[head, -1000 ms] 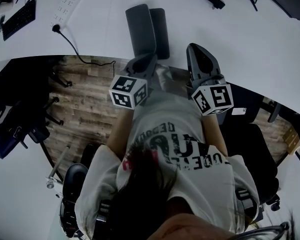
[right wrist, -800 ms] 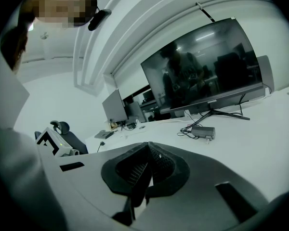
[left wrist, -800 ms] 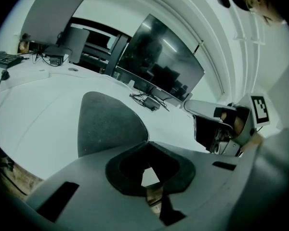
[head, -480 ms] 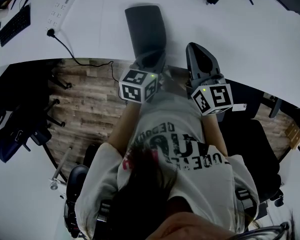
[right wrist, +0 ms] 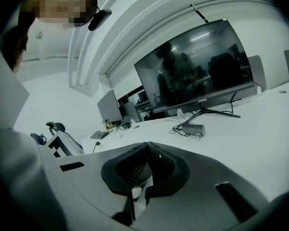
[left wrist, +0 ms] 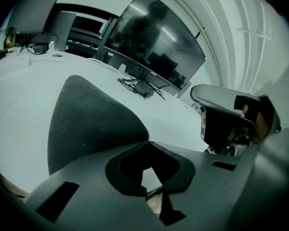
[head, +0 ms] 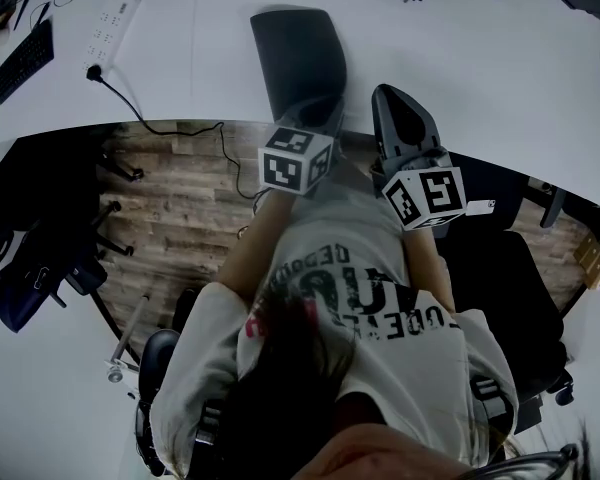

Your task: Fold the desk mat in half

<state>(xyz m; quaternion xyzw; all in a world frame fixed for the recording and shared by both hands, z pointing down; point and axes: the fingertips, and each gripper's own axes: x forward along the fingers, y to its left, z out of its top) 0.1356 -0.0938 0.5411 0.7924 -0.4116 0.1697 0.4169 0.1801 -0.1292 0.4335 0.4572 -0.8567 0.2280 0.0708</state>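
My left claw (left wrist: pixel 147 141) tilts downward and is pinched shut on the near end of the dark desk mat (head: pixel 295 53), which stretches away across the white tabletop (head: pixel 480 58). My right claw (right wrist: pixel 147 144), just right of it, points nearly level, its jaws closed on nothing. The lettering on my shirt (head: pixel 370 298) is too garbled to read.

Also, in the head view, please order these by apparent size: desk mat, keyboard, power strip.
1. desk mat, clearly the largest.
2. keyboard and power strip look about alike, so I do not rank them.
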